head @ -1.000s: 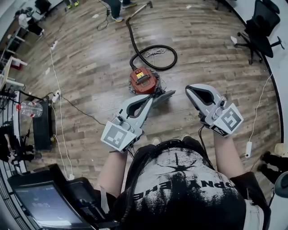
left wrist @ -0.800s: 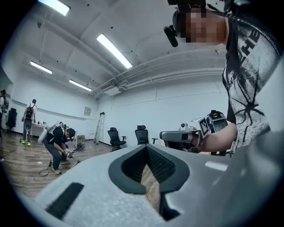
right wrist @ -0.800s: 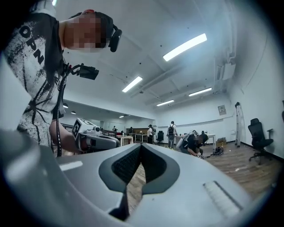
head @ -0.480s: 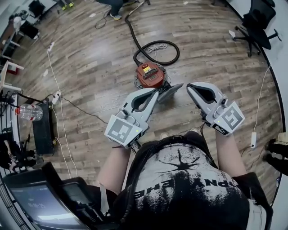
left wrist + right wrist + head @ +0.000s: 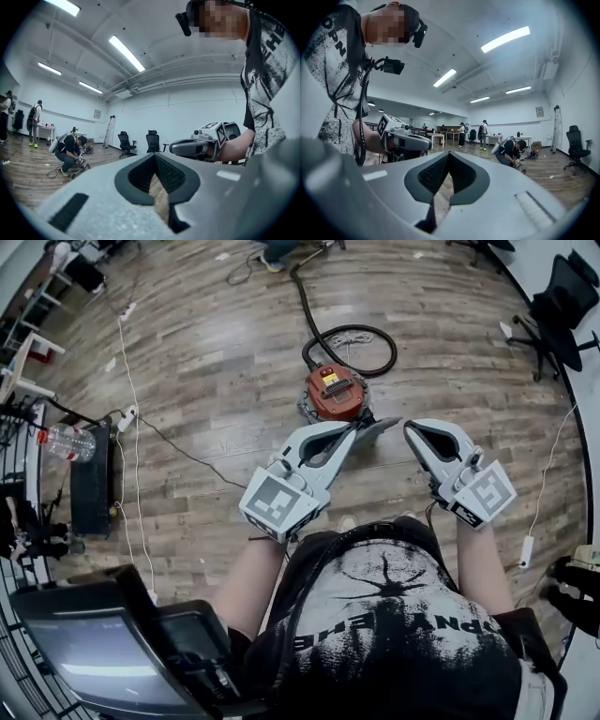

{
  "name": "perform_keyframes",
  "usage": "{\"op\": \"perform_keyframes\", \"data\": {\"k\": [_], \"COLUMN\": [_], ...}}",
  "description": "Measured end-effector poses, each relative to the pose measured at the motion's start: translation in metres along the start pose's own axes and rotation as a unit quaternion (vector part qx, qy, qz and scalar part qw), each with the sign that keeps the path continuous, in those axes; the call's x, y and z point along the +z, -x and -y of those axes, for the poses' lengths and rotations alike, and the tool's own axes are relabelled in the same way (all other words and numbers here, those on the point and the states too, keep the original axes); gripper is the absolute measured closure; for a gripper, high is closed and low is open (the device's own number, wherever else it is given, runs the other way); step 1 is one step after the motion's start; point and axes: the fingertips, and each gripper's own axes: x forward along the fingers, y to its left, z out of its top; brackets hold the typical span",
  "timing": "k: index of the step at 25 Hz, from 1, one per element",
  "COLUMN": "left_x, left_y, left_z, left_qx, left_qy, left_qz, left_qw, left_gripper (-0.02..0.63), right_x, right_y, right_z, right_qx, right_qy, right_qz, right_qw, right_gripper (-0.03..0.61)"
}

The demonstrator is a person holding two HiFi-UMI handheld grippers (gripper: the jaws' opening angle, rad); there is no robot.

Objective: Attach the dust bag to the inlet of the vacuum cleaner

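Note:
The red vacuum cleaner (image 5: 335, 392) stands on the wooden floor, its black hose (image 5: 352, 341) coiled behind it. A grey flat piece (image 5: 381, 427) lies on the floor against its near right side; I cannot tell whether it is the dust bag. My left gripper (image 5: 352, 428) is held level in the air just short of the vacuum, shut and empty. My right gripper (image 5: 411, 428) hangs beside it to the right, also shut with nothing in it. Each gripper view shows only the room and the other gripper: the right gripper (image 5: 197, 146) and the left gripper (image 5: 405, 139).
Black office chairs (image 5: 565, 306) stand at the far right. At the left are a water bottle (image 5: 66, 442), a black box (image 5: 91, 486) and cables with a power strip (image 5: 125, 416). A person (image 5: 68, 152) crouches on the floor farther off.
Both grippers have moved forward, closer to the vacuum, and sit farther right in the head view. They stayed shut and empty.

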Motion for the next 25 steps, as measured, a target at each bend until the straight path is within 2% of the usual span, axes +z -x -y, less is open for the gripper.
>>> {"op": "perform_keyframes", "data": {"k": [8,17,25], "left_x": [-0.009,-0.007,-0.013], "left_y": [0.005,0.003,0.006], "left_z": [0.006,0.004,0.002], "left_qx": [0.011,0.011,0.006], "left_qy": [0.004,0.004,0.003], "left_qz": [-0.015,-0.011,-0.028], "left_qw": [0.9998,0.9999,0.9996], "left_gripper": [0.609,0.609,0.609], "right_x": [-0.003,-0.004,-0.008], "right_y": [-0.006,-0.009,-0.011], "right_z": [-0.003,-0.002,-0.002], "right_qx": [0.012,0.016,0.015], "right_qy": [0.007,0.012,0.014], "right_qz": [-0.007,-0.008,-0.014], "right_qw": [1.0,1.0,1.0], "right_gripper": [0.574,0.572,0.572]}}
